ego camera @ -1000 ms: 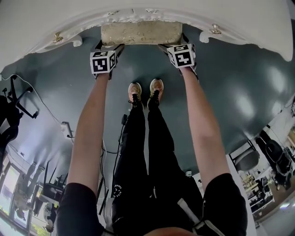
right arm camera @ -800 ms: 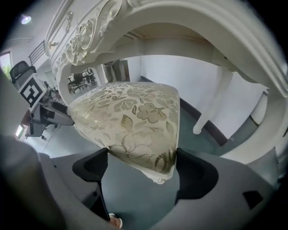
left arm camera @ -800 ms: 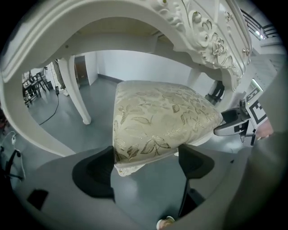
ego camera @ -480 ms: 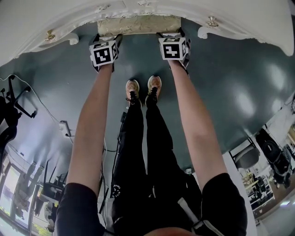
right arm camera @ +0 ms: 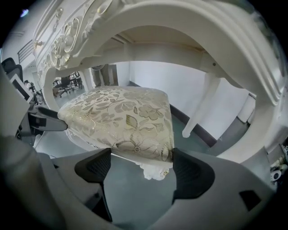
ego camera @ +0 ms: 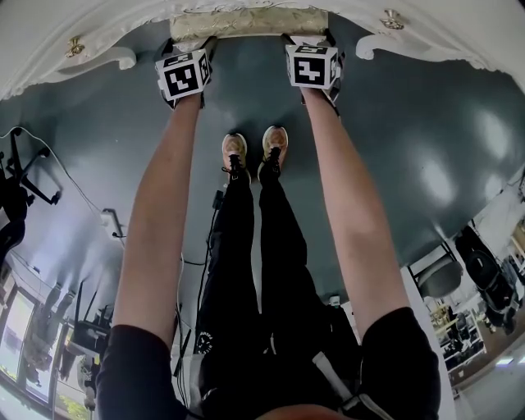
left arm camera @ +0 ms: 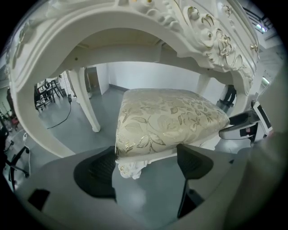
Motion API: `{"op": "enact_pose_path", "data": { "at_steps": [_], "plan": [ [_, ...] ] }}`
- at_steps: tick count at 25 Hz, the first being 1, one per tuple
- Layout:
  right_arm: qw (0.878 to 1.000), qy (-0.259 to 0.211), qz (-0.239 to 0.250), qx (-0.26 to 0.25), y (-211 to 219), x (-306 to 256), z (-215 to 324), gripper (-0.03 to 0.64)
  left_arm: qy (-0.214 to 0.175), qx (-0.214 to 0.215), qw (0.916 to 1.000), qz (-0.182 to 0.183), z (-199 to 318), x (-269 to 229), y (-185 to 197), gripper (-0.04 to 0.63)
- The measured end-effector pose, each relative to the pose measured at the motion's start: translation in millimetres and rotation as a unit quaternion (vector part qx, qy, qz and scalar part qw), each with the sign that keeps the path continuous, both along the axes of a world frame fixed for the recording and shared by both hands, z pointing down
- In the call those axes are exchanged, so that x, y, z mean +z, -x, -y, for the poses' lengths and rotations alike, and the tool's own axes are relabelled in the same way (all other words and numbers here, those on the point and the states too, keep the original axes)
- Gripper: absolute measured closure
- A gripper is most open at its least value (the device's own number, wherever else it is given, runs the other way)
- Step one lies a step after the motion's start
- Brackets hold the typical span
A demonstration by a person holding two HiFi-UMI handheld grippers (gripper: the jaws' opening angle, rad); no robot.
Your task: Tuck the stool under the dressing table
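Looking down in the head view, we see the stool (ego camera: 246, 22) mostly under the dressing table (ego camera: 459, 41), only a patterned strip of it showing past the tabletop edge. Left gripper (ego camera: 193, 56) and right gripper (ego camera: 317, 47) sit at the stool's two near corners.

Left gripper view: jaws wide apart, straddling the stool's left corner, not clamping it. The stool stands on the grey floor (left arm camera: 81, 134) beneath the table's arch.

Right gripper view: jaws have just been closing, yet stand apart, the stool's right corner between them, ungripped.
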State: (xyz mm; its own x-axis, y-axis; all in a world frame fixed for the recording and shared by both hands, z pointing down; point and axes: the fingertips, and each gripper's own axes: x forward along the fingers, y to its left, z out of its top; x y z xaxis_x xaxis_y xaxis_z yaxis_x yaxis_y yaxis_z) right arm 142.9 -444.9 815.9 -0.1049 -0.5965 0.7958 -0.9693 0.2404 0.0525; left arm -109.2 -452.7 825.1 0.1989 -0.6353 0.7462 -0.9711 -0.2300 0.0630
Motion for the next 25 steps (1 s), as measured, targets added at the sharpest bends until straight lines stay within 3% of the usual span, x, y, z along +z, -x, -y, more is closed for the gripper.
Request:
{"op": "enact_pose_path", "data": {
  "at_steps": [12, 17, 25],
  "plan": [
    [1.000, -0.006, -0.002, 0.018, -5.3, -2.5, 4.5, 0.184, -0.004, -0.005, 1.0000, -0.007, 4.5, -2.2, -3.4, 0.151],
    [0.999, -0.023, 0.008, 0.022, -1.9, -12.0, -5.7, 0.211, -0.024, -0.020, 0.9986, -0.042, -6.4, -14.2, -6.7, 0.167],
    [0.992, -0.116, 0.024, -0.046, 33.5, -86.4, -26.4, 0.270, -0.108, 0.069, 0.9910, -0.041, -30.4, -85.4, -34.4, 0.255]
  ]
}}
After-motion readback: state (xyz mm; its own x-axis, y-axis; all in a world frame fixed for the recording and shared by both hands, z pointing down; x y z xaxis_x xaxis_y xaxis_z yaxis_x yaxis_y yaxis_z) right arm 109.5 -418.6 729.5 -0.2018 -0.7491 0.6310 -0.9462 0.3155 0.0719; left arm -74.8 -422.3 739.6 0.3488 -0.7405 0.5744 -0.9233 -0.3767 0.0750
